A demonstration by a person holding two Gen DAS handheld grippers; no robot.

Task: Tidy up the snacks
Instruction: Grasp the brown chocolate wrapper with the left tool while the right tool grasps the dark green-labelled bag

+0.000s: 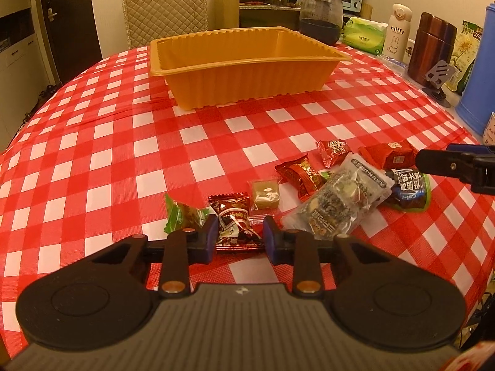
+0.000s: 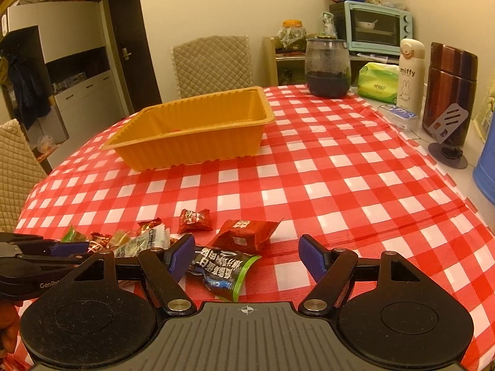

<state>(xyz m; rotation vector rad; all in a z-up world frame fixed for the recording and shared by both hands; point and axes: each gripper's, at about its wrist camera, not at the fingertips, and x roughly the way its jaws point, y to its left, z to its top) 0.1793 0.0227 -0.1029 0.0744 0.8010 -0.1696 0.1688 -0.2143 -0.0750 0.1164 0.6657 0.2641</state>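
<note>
Candy in a dark red wrapper (image 1: 234, 221) lay directly between the blue pads of our left hand-held gripper (image 1: 238, 236), low in the centre of the left wrist frame, and on that relation the coming move turned. Its long axis ran away from us, along the fingers, so the jaws flanked its narrow sides; they stood apart, close on either side, though we could not tell whether they were touching the wrapper. The orange tray (image 1: 247, 61), apparently bare inside, sat well apart toward the top of the frame, straight ahead across the checked counter (image 1: 108, 142). Our right hand-held gripper (image 2: 246, 258) hung wide apart over the dark green-edged packet (image 2: 221, 270), which lay crosswise toward its left finger. We judged the left hand nearer a grasp, needing only to close, then lift and carry forward
</note>
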